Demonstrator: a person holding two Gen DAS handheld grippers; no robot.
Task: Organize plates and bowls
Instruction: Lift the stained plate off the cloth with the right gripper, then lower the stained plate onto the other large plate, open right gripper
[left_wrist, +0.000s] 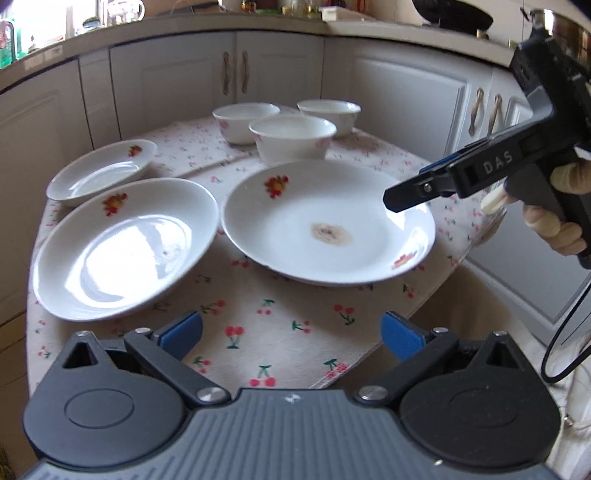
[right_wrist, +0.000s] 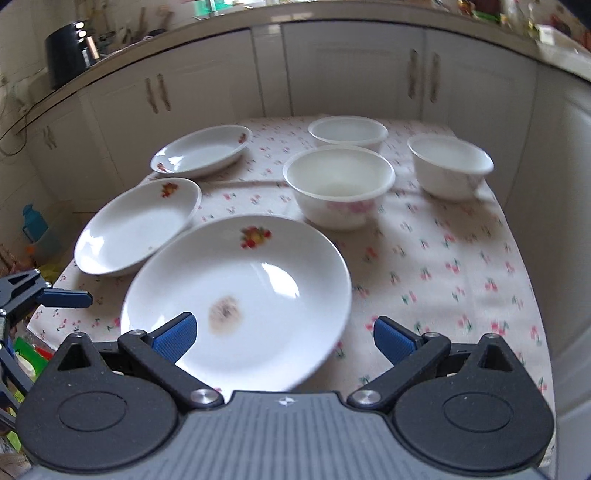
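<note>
Gripping the stained plate (right_wrist: 236, 295) by its rim risks a slip, I'd judge: glazed, and your right gripper (right_wrist: 284, 338) hangs spread-fingered over its near edge. Left gripper (left_wrist: 291, 338) is spread too, empty. Plates and bowls (right_wrist: 338, 184) sit on the cherry-print cloth (right_wrist: 461, 277) covering the table; white cabinets (right_wrist: 351, 70) behind.
</note>
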